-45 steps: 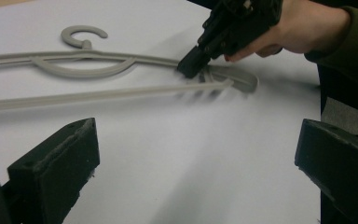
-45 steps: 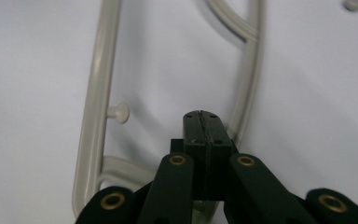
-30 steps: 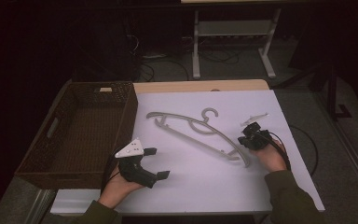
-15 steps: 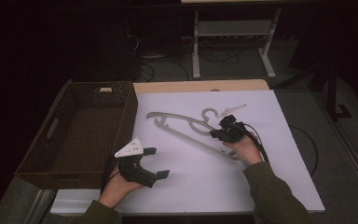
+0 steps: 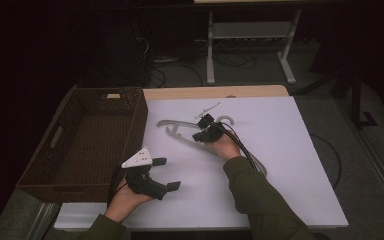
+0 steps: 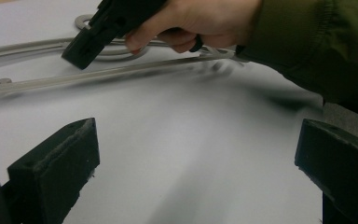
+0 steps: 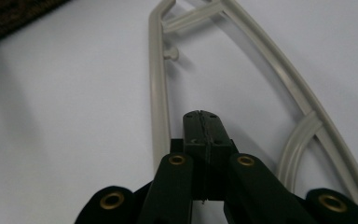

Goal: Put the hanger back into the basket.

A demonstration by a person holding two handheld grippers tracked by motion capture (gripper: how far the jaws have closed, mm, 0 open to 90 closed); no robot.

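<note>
Grey plastic hanger [image 5: 182, 134]: lies flat on the white sheet near the middle of the desk [image 5: 290, 165], toward its far edge, hook end pointing at the far right.
Surroundings: a brown wicker basket [image 5: 85, 145] sits along the left edge of the desk, just beside the hanger's left tip; a small pale piece [image 5: 207, 109] lies beyond the hanger toward the far edge, too small to tell what it is.
In the way: the right hand [image 5: 225, 146] and its green sleeve [image 5: 260, 195] lie across the hanger's right half and hide it in the high view.
Right tool [image 5: 205, 131]: jaws closed flat against each other with nothing between them, tips inside the hanger's frame, between its two arms.
Right gripper view: shows the pressed jaws over bare sheet, one hanger arm just beside them on the left, the other arm and a curved brace on the right.
Left tool [image 5: 166, 173]: jaws stand wide apart and grip nothing; it rests near the desk's near edge, close to the basket's near corner.
Left gripper view: shows the hanger's long bar and the right hand beyond the two parted jaws, bare sheet between.
Hand pose: right forearm reaches diagonally from the near edge toward the far left; left hand [image 5: 125, 200] holds its tool low, pointing right.
</note>
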